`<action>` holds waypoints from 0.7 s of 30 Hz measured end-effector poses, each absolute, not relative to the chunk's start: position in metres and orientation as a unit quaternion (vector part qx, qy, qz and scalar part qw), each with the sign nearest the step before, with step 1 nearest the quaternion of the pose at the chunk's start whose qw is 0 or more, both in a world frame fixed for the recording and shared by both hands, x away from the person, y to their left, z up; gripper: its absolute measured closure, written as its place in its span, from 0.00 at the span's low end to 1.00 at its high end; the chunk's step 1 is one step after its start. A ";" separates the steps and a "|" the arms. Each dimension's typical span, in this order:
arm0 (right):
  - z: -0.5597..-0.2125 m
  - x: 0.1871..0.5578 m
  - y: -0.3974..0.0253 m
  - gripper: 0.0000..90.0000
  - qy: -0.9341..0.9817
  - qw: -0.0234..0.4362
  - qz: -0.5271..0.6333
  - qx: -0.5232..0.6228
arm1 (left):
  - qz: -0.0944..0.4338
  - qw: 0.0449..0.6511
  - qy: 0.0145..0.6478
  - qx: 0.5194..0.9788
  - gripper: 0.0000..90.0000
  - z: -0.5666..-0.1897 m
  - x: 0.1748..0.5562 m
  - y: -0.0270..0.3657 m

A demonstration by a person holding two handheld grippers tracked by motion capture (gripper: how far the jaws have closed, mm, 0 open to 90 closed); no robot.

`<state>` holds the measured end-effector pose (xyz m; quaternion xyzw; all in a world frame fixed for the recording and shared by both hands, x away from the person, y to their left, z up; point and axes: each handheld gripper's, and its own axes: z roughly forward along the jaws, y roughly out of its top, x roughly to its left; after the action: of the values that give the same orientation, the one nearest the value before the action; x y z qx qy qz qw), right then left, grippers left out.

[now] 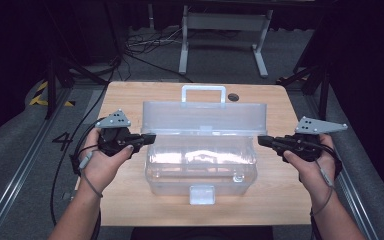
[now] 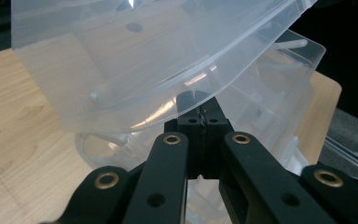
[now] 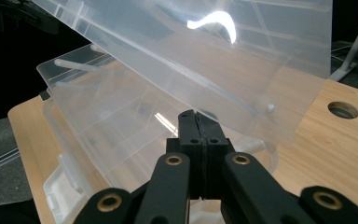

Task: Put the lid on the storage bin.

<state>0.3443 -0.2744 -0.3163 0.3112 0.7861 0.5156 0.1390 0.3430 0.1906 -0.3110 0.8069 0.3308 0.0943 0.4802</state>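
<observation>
Both tongs flank a clear plastic box (image 1: 200,165) that sits mid-bench, one at each end of its raised lid (image 1: 204,117). Left tongs (image 1: 149,138), held in the person's left hand (image 1: 102,162), point rightward at the lid's left end; in the left gripper view those tongs (image 2: 199,105) have their jaws pressed together, tips right at the lid's lower edge (image 2: 135,84), but whether they pinch the plastic or merely touch it cannot be told. Between the two hands, the box stands with its front latch (image 1: 202,194) toward the person, and the lid is tilted up and back, its handle (image 1: 203,92) at the far side. The bench (image 1: 130,200) is light wood, with a round hole (image 1: 233,97) near its far edge, just right of the handle. Right tongs (image 1: 263,141), held in the right hand (image 1: 312,165), point leftward at the lid's right end; in the right gripper view those tongs (image 3: 197,116) are likewise closed tight, their tips under the tilted lid (image 3: 223,65) and over the open box (image 3: 98,121), and again a grip on the plastic cannot be made out.
</observation>
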 end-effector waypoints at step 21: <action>-0.331 0.334 -0.279 1.00 0.786 0.123 0.510 0.326 | 0.098 0.452 0.343 0.817 1.00 -0.322 0.331 0.190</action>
<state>0.3343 -0.2789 -0.3310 0.3263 0.7860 0.5104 0.1232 0.3307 0.1896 -0.3221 0.8172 0.3433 0.0978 0.4524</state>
